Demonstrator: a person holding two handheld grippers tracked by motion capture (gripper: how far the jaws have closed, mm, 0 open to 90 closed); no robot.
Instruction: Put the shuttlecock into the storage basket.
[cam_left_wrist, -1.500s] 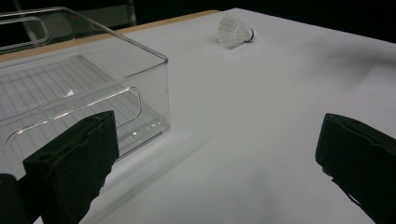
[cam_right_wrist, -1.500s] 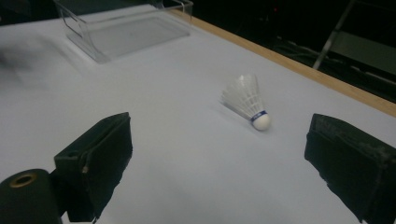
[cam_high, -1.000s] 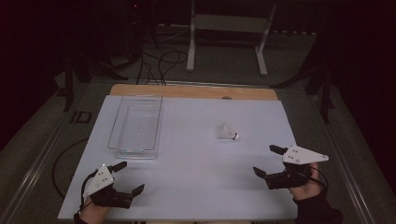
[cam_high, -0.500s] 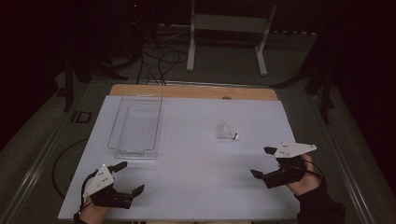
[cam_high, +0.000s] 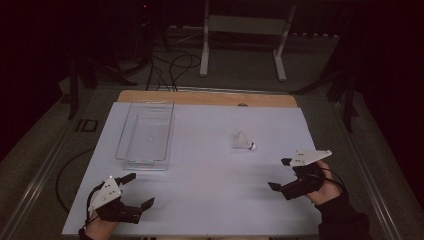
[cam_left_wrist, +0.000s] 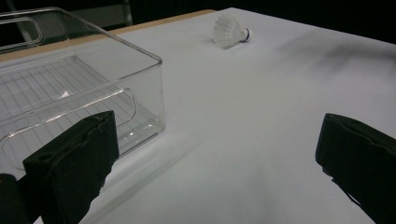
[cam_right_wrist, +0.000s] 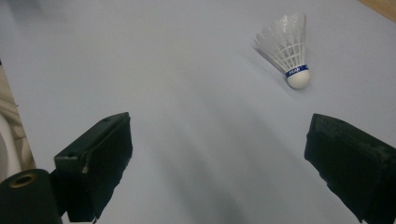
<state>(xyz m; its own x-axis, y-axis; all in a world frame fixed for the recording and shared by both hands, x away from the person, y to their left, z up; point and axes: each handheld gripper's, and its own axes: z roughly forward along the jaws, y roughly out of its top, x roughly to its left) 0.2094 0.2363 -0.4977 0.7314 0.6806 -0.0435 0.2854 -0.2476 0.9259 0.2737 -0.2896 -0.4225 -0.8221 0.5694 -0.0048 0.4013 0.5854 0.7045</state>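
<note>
The shuttlecock (cam_high: 243, 142) lies on its side on the white bench (cam_high: 210, 200), right of centre, well apart from the clear bin (cam_high: 146, 134) at the left. The right tongs (cam_high: 281, 176) sit near it at the bench's right edge, jaws spread wide and holding nothing. The left tongs (cam_high: 134, 189) rest at the near left corner, jaws likewise spread and holding nothing.

Risks, as judged:
- The shuttlecock is light and rounded at the cork; a jaw touching one side first is likely to roll or push it away.
- Closing on the feather skirt may crush or bend it; the cork end is the firmer hold.
- The bin walls are transparent and easy to misjudge; a low carry could strike the rim.

View differences:
- The right gripper view shows the blue band and lettering at the shuttlecock's (cam_right_wrist: 287, 49) cork; the high view does not resolve them.
- The left gripper view shows the bin's (cam_left_wrist: 84, 88) ribbed floor and handle cut-out.
- The high view shows how far each gripper stands from the shuttlecock and the bin.
</note>
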